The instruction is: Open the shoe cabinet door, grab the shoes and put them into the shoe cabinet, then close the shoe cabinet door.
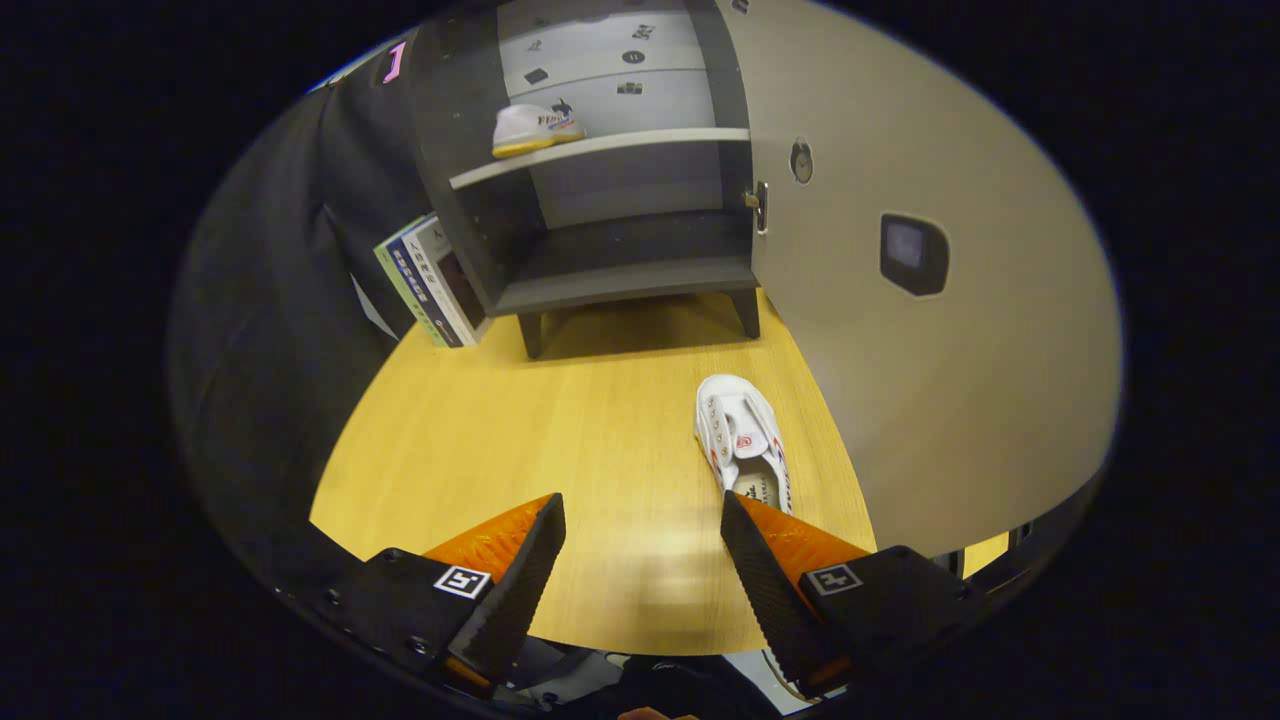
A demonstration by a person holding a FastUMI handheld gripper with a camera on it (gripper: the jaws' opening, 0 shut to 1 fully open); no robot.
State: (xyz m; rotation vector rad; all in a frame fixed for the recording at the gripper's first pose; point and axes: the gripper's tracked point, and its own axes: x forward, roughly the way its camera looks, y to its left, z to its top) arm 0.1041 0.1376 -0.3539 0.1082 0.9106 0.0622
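The dark shoe cabinet (620,270) stands beyond the fingers on the wooden table (560,440), its pale door (940,350) swung wide open to the right. One white shoe (535,128) rests on the cabinet's upper shelf. A second white shoe (745,445) lies on the table beside the open door, its heel just ahead of the right finger. My gripper (642,510) hovers above the table, open, with nothing between its fingers. The lower cabinet compartment holds nothing.
Several books (430,282) lean against the cabinet's left side. Black cloth (260,330) lines the booth on the left. The open door has a dark recessed handle (912,255) and blocks the right side.
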